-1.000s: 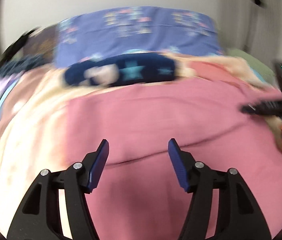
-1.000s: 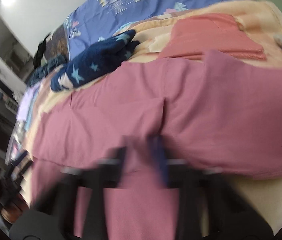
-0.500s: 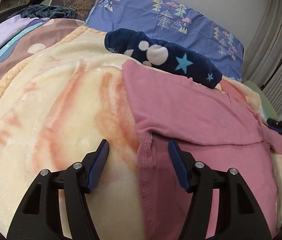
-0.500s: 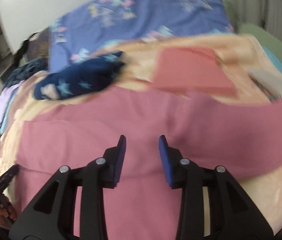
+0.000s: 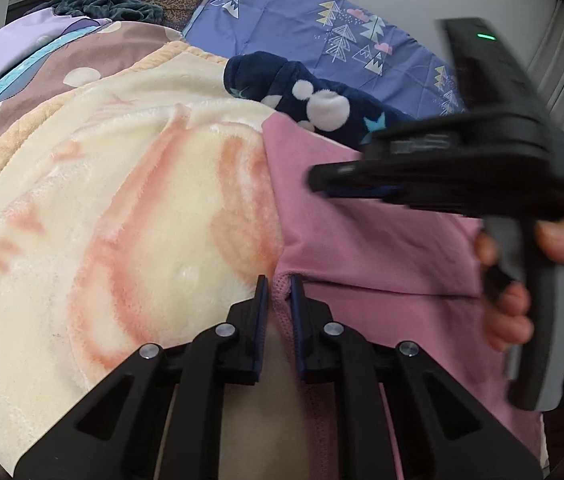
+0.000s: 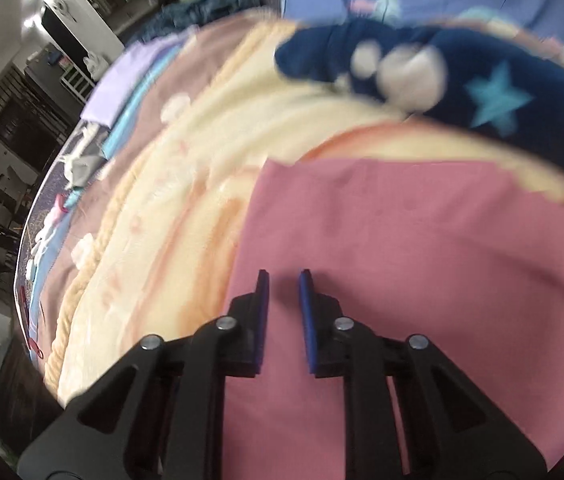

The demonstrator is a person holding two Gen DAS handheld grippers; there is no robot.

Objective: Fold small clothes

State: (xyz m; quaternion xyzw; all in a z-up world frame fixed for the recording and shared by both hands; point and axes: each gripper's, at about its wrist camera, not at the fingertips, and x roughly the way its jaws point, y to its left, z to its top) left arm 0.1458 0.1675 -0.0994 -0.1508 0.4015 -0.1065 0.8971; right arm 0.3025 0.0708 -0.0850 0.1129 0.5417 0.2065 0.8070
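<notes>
A pink garment (image 5: 362,232) lies spread on a cream and peach blanket (image 5: 122,220). My left gripper (image 5: 280,292) is at the garment's left stitched hem. Its jaws are closing, and the hem edge is pinched between the blue pads. My right gripper (image 6: 284,280) hovers over the garment (image 6: 402,240) near its left edge. Its jaws are closing to a narrow gap with nothing between them. In the left wrist view the right gripper (image 5: 318,178) appears blurred above the cloth, held by a hand (image 5: 562,248).
A navy fleece piece with stars and white spots (image 5: 322,100) lies just beyond the pink garment, also blurred in the right wrist view (image 6: 482,92). Behind it is a blue patterned pillow (image 5: 302,20). Folded lilac cloth (image 5: 14,44) sits far left. The bed's edge and room furniture show left.
My left jaws have narrowed onto the pink hem. The right gripper swept across the garment to its left side, now looming in the left view; its jaws opened, then narrowed.
</notes>
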